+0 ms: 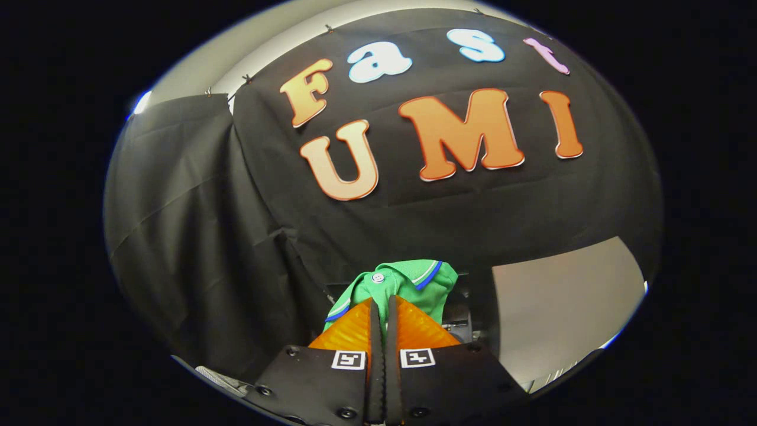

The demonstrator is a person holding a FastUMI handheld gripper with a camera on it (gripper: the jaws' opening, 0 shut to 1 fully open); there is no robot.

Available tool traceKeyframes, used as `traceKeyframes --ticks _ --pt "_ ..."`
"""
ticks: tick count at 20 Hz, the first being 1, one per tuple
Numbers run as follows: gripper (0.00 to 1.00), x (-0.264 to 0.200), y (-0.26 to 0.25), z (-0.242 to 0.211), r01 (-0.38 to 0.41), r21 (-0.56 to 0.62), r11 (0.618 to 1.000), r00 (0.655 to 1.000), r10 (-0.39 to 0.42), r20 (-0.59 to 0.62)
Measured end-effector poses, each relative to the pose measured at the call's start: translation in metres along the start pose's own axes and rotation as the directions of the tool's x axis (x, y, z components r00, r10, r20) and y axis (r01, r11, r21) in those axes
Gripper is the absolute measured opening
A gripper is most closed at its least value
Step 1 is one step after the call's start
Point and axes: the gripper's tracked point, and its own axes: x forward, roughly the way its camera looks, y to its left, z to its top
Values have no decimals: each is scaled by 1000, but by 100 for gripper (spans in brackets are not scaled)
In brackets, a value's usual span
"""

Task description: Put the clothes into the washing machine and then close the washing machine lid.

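Note:
A green shirt [402, 283] with a white and blue trimmed collar and a small button hangs bunched from my gripper [383, 303]. Both orange fingers [349, 328] press together on a fold of its cloth, held up in the air in front of the black cloth wall. A dark object [458, 316] shows just behind and below the shirt, to the right of the fingers; I cannot tell what it is.
A pale wall or panel [562, 302] shows beyond the fingers to the right. Black cloth [189, 248] hangs to the left and ahead. A light ribbed edge [222, 378] peeks out low to the left of the gripper body.

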Motion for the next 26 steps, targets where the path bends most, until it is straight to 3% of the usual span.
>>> traceKeyframes --ticks 6,12,18,26 --pt "8 93 15 -72 -37 34 999 994 41 -103" --pt "8 171 -1 -149 -15 71 997 978 30 -209" --pt "8 224 -35 -220 43 174 984 969 1 -248" --pt "8 257 -74 -284 112 132 985 935 -60 -349"
